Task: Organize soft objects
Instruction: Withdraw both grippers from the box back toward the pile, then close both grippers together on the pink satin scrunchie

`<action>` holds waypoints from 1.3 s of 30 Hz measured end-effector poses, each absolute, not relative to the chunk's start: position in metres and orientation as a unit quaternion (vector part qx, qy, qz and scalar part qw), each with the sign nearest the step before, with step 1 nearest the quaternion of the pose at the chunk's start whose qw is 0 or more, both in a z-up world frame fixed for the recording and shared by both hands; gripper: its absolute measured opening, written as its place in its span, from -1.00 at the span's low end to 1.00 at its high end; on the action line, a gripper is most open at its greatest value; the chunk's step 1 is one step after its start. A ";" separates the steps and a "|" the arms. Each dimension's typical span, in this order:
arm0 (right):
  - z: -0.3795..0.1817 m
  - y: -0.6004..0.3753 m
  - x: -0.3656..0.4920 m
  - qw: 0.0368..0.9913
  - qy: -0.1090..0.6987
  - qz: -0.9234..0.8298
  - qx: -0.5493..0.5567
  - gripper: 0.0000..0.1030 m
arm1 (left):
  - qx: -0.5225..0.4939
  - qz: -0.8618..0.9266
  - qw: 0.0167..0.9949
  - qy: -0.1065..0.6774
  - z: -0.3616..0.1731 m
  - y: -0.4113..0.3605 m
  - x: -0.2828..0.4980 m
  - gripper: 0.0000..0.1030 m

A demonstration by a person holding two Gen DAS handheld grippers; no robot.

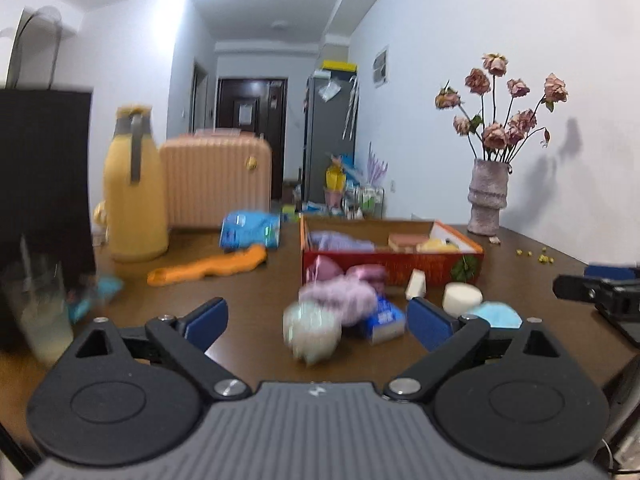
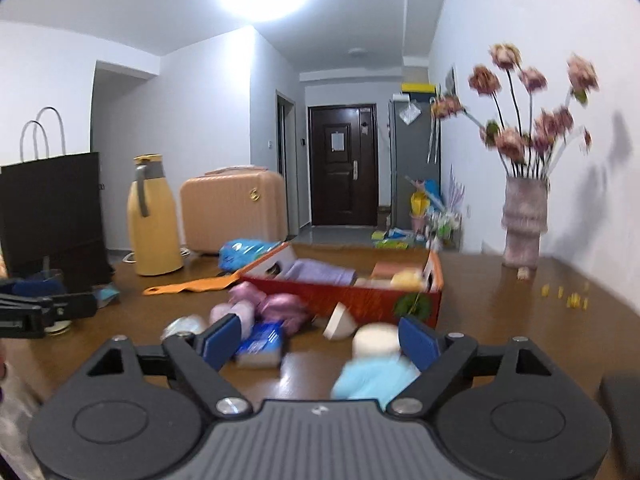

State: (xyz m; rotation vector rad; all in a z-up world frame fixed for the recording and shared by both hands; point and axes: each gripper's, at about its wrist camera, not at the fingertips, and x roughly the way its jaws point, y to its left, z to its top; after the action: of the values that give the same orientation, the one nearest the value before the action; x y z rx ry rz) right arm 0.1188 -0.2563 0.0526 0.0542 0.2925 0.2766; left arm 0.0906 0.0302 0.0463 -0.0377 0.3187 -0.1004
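On the brown table stands a red-orange box holding a lilac cloth and sponges. In front of it lie pink fluffy pieces, a pale green ball, a blue-white packet, a white wedge, a white round sponge and a light blue soft piece. My left gripper is open with the ball lying loose between its fingers. My right gripper is open; the light blue piece lies by its right finger.
An orange cloth and a blue packet lie left of the box. A yellow flask, a peach suitcase and a black paper bag stand at the back left. A vase of dried flowers stands against the right wall.
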 end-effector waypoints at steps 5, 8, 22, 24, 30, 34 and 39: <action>0.030 -0.256 0.085 0.976 0.165 0.134 0.052 0.67 | -0.013 -0.044 0.984 0.172 0.037 0.036 0.082 0.91; 0.027 -0.256 0.080 0.978 0.164 0.124 0.044 0.67 | -0.024 -0.044 0.984 0.172 0.035 0.040 0.085 0.91; -0.008 -0.237 0.122 0.963 0.216 0.145 0.072 0.73 | -0.061 -0.030 0.966 0.249 0.001 0.053 0.139 0.90; -0.013 -0.233 0.134 0.961 0.224 0.147 0.073 0.72 | -0.061 -0.028 0.965 0.253 -0.002 0.054 0.150 0.90; -0.011 -0.219 0.178 0.957 0.235 0.157 0.072 0.69 | -0.075 -0.053 0.962 0.257 0.005 0.060 0.197 0.89; -0.003 -0.208 0.223 0.953 0.238 0.172 0.073 0.55 | -0.083 -0.078 0.961 0.251 0.019 0.060 0.251 0.70; 0.003 -0.195 0.306 0.936 0.269 0.192 0.119 0.26 | -0.088 -0.111 0.950 0.278 0.024 0.053 0.336 0.46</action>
State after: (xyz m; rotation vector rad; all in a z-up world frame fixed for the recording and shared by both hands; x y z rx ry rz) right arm 0.3058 -0.1950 0.0033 0.2429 0.5506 0.3925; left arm 0.3361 0.0533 0.0244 -0.1795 0.5650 -0.2258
